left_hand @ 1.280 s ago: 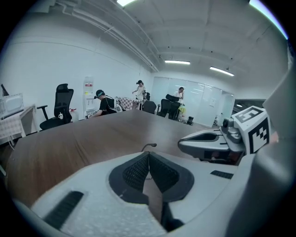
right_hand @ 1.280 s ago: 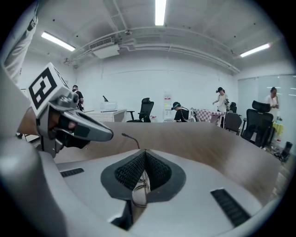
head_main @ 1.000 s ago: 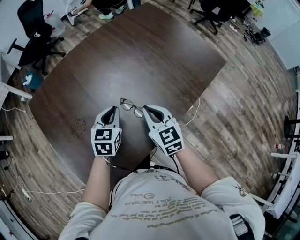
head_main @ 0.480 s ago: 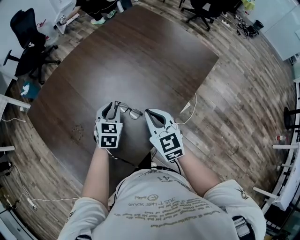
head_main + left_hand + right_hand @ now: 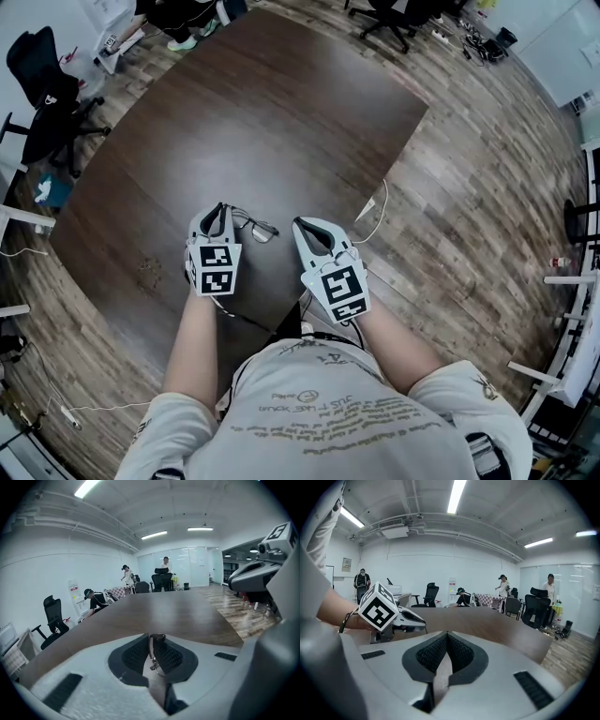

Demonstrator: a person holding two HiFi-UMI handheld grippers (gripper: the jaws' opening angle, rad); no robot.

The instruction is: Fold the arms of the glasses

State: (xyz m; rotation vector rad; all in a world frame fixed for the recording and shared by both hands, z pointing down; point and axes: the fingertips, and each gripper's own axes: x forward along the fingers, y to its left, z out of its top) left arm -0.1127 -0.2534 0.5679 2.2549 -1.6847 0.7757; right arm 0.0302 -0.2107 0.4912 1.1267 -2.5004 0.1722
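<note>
Folding seems barely begun: the thin, dark-rimmed metal glasses [image 5: 255, 226] sit just above the dark brown wooden table [image 5: 281, 112] near its near edge, the left gripper [image 5: 217, 216] closing its jaws on one hinge end, the right gripper [image 5: 302, 225] clamped shut and empty beside them, neither arm visibly folded.

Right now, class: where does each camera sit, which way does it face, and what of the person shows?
Head view: on the head, looking down at the table; forearms, left gripper, right gripper, glasses.
Left gripper view: rides that gripper, along jaws closing on the glasses; right gripper at right.
Right gripper view: along its shut, empty jaws; left gripper and wrist at left.
Shared: each gripper view shows the other gripper.
</note>
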